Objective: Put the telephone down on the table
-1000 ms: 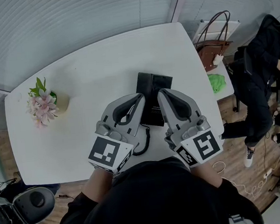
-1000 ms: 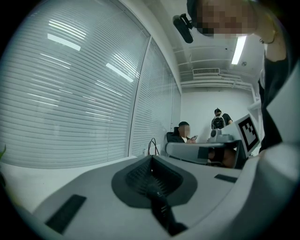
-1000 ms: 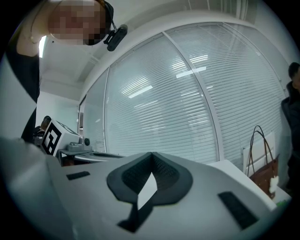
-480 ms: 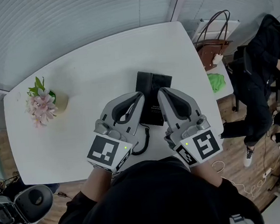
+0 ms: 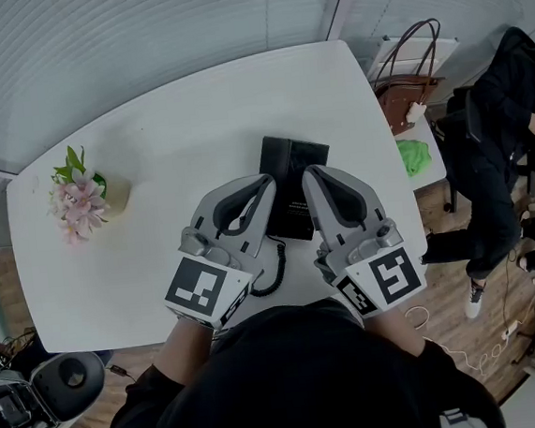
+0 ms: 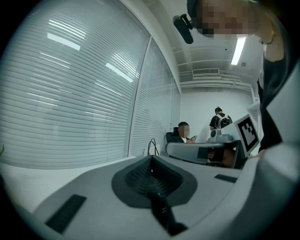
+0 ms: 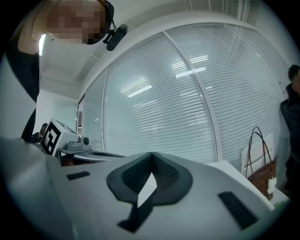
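A black telephone [image 5: 292, 173] lies on the white table [image 5: 185, 141] near its front right, with its coiled cord [image 5: 275, 272] looping toward the table's near edge. My two grippers hover side by side above its near part and hide that part. The left gripper [image 5: 266, 183] is shut, tips together, nothing between them. The right gripper [image 5: 309, 174] is shut too and holds nothing. In the left gripper view the closed jaws [image 6: 151, 159] point level over the table. In the right gripper view the closed jaws [image 7: 151, 161] face the window blinds.
A small pot of pink flowers [image 5: 83, 200] stands at the table's left end. A brown handbag [image 5: 408, 91] and a green cloth [image 5: 416, 156] sit on a side table to the right. A person in black [image 5: 500, 139] sits further right. Blinds [image 5: 156, 31] run behind the table.
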The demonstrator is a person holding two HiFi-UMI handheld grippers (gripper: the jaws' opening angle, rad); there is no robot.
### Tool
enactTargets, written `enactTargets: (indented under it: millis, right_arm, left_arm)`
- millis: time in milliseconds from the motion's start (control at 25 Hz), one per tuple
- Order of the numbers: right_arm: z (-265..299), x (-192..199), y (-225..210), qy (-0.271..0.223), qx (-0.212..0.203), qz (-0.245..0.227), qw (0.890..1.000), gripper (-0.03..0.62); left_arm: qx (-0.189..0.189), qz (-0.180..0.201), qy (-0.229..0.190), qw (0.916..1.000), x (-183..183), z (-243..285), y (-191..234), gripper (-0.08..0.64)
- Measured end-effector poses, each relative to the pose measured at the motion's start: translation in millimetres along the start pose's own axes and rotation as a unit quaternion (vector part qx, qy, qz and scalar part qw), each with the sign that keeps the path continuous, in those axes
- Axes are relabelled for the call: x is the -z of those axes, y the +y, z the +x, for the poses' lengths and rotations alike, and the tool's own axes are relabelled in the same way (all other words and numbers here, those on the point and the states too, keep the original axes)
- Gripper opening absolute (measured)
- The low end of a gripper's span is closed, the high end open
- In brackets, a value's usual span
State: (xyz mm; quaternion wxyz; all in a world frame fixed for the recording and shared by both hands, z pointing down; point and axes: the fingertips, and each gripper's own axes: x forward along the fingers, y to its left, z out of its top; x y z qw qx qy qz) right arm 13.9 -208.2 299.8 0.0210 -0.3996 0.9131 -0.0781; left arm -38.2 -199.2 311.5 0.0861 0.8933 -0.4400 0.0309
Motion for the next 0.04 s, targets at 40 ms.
enactTargets:
  millis: [40]
  right_arm:
    - [-0.1,-0.3,-0.3,0.0,0.0,0.0,1.0,0.005]
  left_arm:
    - [0.0,0.001,-0.006,1.0,-2.4,0.9,-0.3,0.014]
